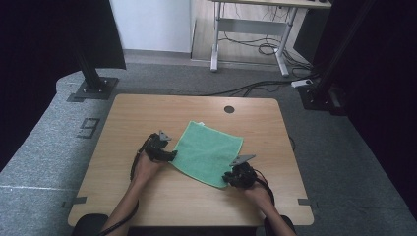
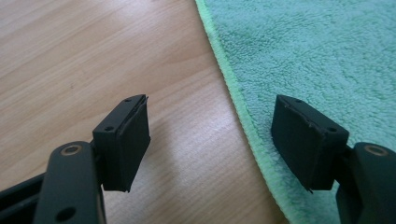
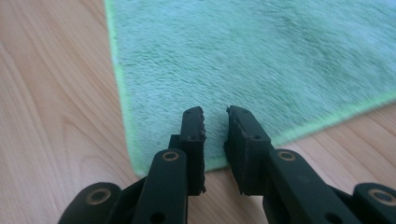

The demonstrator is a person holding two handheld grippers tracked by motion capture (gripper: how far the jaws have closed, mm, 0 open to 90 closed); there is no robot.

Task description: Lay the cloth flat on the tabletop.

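A green towel point(image 1: 209, 152) lies flat and spread on the wooden table point(image 1: 147, 113), turned like a diamond. My left gripper point(image 1: 172, 156) is at the towel's left corner. In the left gripper view it point(image 2: 212, 105) stands open, one jaw over bare wood point(image 2: 70, 56) and the other over the towel point(image 2: 327, 56), with the hem running between them and untouched. My right gripper point(image 1: 228, 177) is at the towel's near corner. In the right gripper view its jaws point(image 3: 215, 112) stand a narrow gap apart just above the towel point(image 3: 257, 60), with nothing pinched between them.
A round cable hole point(image 1: 229, 109) sits near the table's far edge. Black frame posts point(image 1: 93, 73) stand on the grey floor beyond the back corners. Another desk point(image 1: 251, 44) and floor cables point(image 1: 265, 49) are farther back. Bare wood point(image 3: 46, 116) surrounds the towel.
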